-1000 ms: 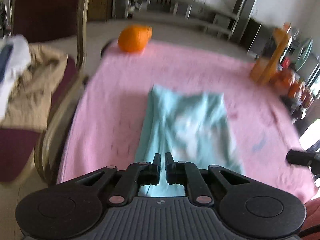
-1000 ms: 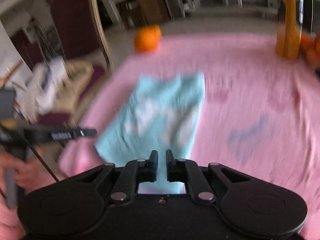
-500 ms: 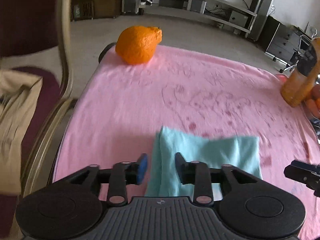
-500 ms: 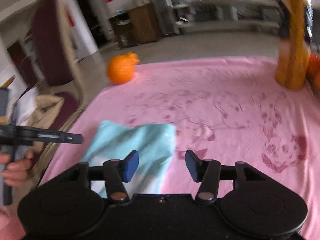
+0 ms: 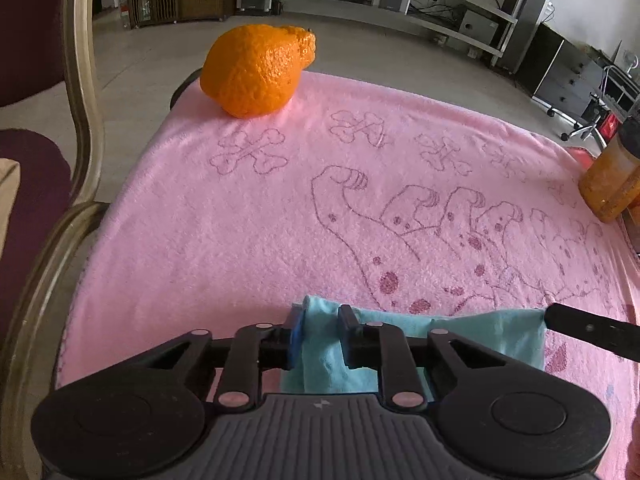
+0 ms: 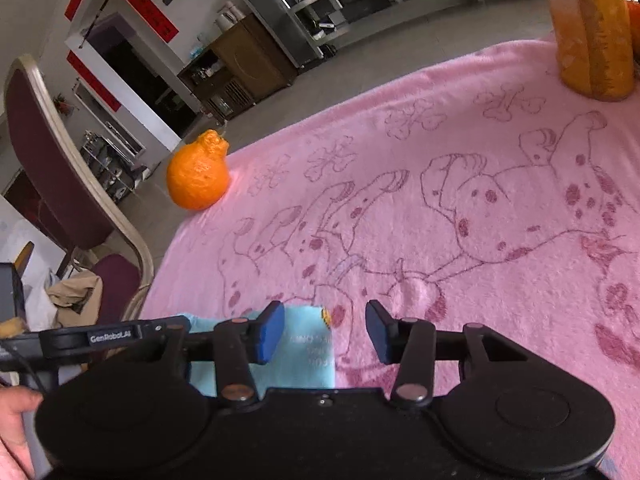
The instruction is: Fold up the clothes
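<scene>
A folded light-blue garment [image 5: 472, 336] lies at the near edge of a pink blanket [image 5: 280, 216] printed with spotted dogs. My left gripper [image 5: 320, 332] is open, its jaws on either side of the garment's left far corner, not pinching it. My right gripper [image 6: 325, 330] is open wide over the garment's right far corner [image 6: 308, 344]. A finger of the right gripper shows at the garment's right end in the left wrist view [image 5: 588, 326]. The left gripper's body shows at left in the right wrist view [image 6: 100, 336]. Most of the garment is hidden under the gripper bodies.
A large knobbly orange [image 5: 256, 70] sits at the blanket's far left corner, also in the right wrist view [image 6: 198, 176]. A jar of orange contents [image 5: 610, 176] stands at the far right [image 6: 588, 28]. A maroon chair with clothes on its seat [image 6: 76, 296] stands left of the table.
Both grippers went from shut to open, the right one widest. Both views moved down and toward the garment's far edge, so the garment now shows only as a short strip by the fingers.
</scene>
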A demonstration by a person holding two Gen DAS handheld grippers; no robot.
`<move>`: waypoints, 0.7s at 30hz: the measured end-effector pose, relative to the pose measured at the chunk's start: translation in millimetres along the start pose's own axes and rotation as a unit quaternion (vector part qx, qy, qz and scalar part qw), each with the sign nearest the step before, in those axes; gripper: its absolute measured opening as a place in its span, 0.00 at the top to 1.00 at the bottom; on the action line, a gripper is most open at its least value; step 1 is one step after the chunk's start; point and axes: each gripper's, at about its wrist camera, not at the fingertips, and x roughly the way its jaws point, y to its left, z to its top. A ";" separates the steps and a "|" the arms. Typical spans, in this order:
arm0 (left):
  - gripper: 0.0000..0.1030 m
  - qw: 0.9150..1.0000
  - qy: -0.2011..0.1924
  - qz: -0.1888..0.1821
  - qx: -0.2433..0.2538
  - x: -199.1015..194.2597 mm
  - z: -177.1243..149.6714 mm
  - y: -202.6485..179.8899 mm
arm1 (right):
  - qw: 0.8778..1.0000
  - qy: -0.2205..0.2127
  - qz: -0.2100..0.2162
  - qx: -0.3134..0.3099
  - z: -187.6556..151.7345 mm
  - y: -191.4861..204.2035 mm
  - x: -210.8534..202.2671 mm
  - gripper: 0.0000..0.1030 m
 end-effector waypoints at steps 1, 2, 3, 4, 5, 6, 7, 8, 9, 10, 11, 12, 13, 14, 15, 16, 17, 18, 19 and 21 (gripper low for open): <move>0.88 1.000 -0.002 -0.002 0.002 0.9 -0.8 -0.4 | 1.000 0.002 -0.001 0.001 0.0 -0.8 3.8 0.60; 0.97 1.000 -0.005 -0.003 0.005 1.4 -1.7 -1.0 | 1.000 0.007 0.001 0.004 -0.2 -2.1 7.4 0.66; 0.98 1.000 -0.010 -0.002 0.010 1.0 -2.7 -2.9 | 1.000 0.011 0.005 0.008 -0.8 -3.2 10.5 0.77; 0.98 1.000 -0.015 0.000 0.014 0.0 -3.6 -4.9 | 1.000 0.013 0.011 0.009 -1.6 -2.9 12.6 0.83; 0.98 0.999 -0.025 0.006 0.019 -3.0 -4.5 -7.1 | 1.000 0.015 0.017 0.009 -2.4 -2.6 14.7 0.92; 0.99 0.999 -0.040 0.016 0.023 -7.4 -5.1 -9.3 | 1.000 0.016 0.019 0.007 -3.3 -1.7 16.3 0.94; 0.99 0.998 -0.053 0.025 0.025 -11.3 -5.6 -11.2 | 1.000 0.010 0.008 -0.004 -4.5 1.8 15.6 0.94; 0.98 0.997 -0.062 0.032 0.023 -13.5 -5.8 -11.9 | 1.000 0.004 -0.005 -0.015 -5.7 5.3 14.7 0.95; 0.98 0.997 -0.071 0.038 0.021 -15.7 -5.9 -12.5 | 1.000 -0.003 -0.018 -0.025 -7.1 8.7 13.1 0.95; 0.98 0.996 -0.078 0.046 0.020 -16.8 -6.3 -13.3 | 0.999 -0.010 -0.031 -0.035 -8.4 11.7 12.0 0.95; 0.98 0.995 -0.077 0.059 0.023 -13.3 -7.7 -14.6 | 0.998 -0.012 -0.039 -0.042 -9.7 13.2 12.9 0.95; 0.97 0.995 -0.072 0.070 0.028 -7.5 -10.0 -16.1 | 0.998 -0.013 -0.047 -0.049 -11.3 14.7 14.1 0.95; 0.96 0.994 -0.064 0.078 0.036 -1.7 -12.5 -17.7 | 0.997 -0.010 -0.053 -0.056 -13.5 15.9 16.5 0.95; 0.94 0.994 -0.057 0.085 0.044 4.0 -15.0 -19.2 | 0.996 -0.009 -0.058 -0.062 -15.1 16.3 18.4 0.95; 0.91 0.993 -0.051 0.093 0.050 8.0 -16.8 -20.4 | 0.996 -0.008 -0.062 -0.067 -16.3 16.6 19.8 0.95; 0.88 0.992 -0.052 0.098 0.052 5.5 -16.1 -20.1 | 0.996 -0.008 -0.063 -0.069 -16.0 16.8 19.7 0.94; 0.85 0.992 -0.053 0.104 0.053 3.0 -15.3 -19.8 | 0.996 -0.004 -0.063 -0.069 -14.6 17.0 18.9 0.92; 0.83 0.991 -0.054 0.108 0.051 0.0 -14.6 -18.6 | 0.996 0.002 -0.060 -0.064 -12.5 17.0 16.7 0.88; 0.83 0.992 -0.055 0.107 0.039 -5.5 -14.0 -14.1 | 0.997 0.007 -0.057 -0.057 -10.5 16.2 12.1 0.87; 0.83 0.992 -0.051 0.116 0.019 -20.2 -14.6 -6.7 | 0.997 0.008 -0.057 -0.045 -8.1 15.3 -2.4 0.80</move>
